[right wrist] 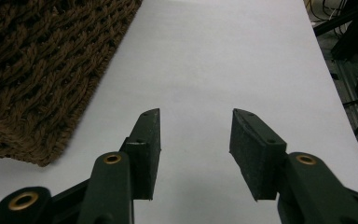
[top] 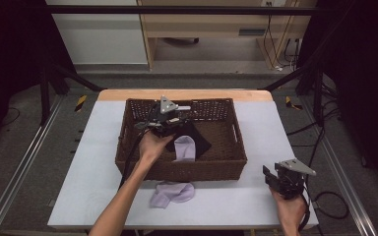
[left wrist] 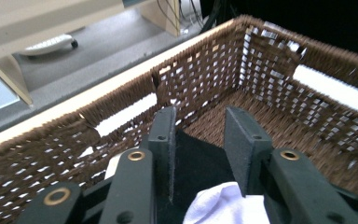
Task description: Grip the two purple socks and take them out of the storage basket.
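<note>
Inside the woven brown basket (top: 128, 142), left gripper (top: 170, 120) poised over a black cloth (left wrist: 200, 163) and a pale lilac sock (top: 184, 147), jaws partly apart with both fabrics lying between and just below the pads, not clamped. Second lilac sock (top: 173, 192) lying outside on the white table (top: 226, 201), against the basket's near wall, long axis running left to right. Right gripper (top: 275, 179) off to that sock's right, near the table edge, jaws apart and empty, fairly well apart from it; left hand closer but occupied in the basket.

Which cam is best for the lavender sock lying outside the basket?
High view: the lavender sock lies whole on the table, just in front of the basket. The left gripper view looks into the basket at a black cloth; the right gripper view looks past the basket's corner over bare table.
</note>
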Demonstrator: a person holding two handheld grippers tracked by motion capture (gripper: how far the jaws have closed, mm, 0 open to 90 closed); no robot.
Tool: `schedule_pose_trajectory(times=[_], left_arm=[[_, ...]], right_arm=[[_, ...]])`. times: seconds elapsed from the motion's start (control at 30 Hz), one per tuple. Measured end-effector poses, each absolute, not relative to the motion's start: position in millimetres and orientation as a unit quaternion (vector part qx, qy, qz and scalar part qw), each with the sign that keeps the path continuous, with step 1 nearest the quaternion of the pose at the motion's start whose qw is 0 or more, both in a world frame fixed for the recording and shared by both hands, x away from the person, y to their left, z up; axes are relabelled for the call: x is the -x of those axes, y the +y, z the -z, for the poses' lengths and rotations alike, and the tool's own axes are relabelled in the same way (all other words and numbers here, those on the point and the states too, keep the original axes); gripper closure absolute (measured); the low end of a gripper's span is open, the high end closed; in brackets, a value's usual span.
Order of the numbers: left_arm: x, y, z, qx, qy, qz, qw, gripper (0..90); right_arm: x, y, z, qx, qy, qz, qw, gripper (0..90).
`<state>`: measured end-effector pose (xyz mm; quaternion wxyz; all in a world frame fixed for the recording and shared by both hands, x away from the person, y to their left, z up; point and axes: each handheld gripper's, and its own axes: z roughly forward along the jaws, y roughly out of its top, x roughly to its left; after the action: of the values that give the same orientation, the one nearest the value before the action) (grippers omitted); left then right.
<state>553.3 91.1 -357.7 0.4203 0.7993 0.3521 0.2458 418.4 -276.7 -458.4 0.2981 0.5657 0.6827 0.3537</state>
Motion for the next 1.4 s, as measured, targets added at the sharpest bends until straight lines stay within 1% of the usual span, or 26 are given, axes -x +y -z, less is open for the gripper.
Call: schedule_pose_trajectory(times=[0.17,0.27,0.37,0.5,0.67,0.9,1.03,1.13,1.23,1.3,1.4], left_arm=[[-563,86,371,-0.816,0.351,-0.228,0.399,66.7],[-564,86,372,-0.819,0.351,-0.213,0.401,66.6],[-565,83,378,-0.832,0.354,-0.203,0.375,66.6],[-565,81,383,-0.84,0.354,-0.201,0.358,65.5],[-571,80,392,-0.855,0.364,-0.173,0.328,62.0],[-569,71,398,-0.873,0.345,-0.178,0.295,57.6],[-570,70,401,-0.878,0.344,-0.163,0.289,54.9],[-571,68,403,-0.883,0.341,-0.16,0.28,54.5],[-574,66,408,-0.892,0.343,-0.144,0.258,57.8],[-576,66,410,-0.894,0.351,-0.129,0.246,63.3],[-578,66,412,-0.896,0.357,-0.122,0.233,75.6]], right_arm=[[-419,-277,459,-0.565,0.683,-0.355,0.297,52.5],[-419,-276,459,-0.566,0.684,-0.353,0.296,52.2],[-420,-276,459,-0.567,0.684,-0.353,0.295,51.9],[-419,-275,460,-0.567,0.685,-0.352,0.293,51.3],[-420,-275,461,-0.568,0.685,-0.35,0.292,50.4],[-420,-276,462,-0.569,0.685,-0.35,0.291,49.9],[-420,-275,462,-0.569,0.687,-0.348,0.29,49.1],[-420,-275,462,-0.57,0.686,-0.347,0.289,48.5],[-420,-276,462,-0.571,0.685,-0.347,0.289,48.5],[-420,-276,462,-0.571,0.686,-0.348,0.287,48.4],[-420,-275,462,-0.57,0.687,-0.348,0.287,48.5]])
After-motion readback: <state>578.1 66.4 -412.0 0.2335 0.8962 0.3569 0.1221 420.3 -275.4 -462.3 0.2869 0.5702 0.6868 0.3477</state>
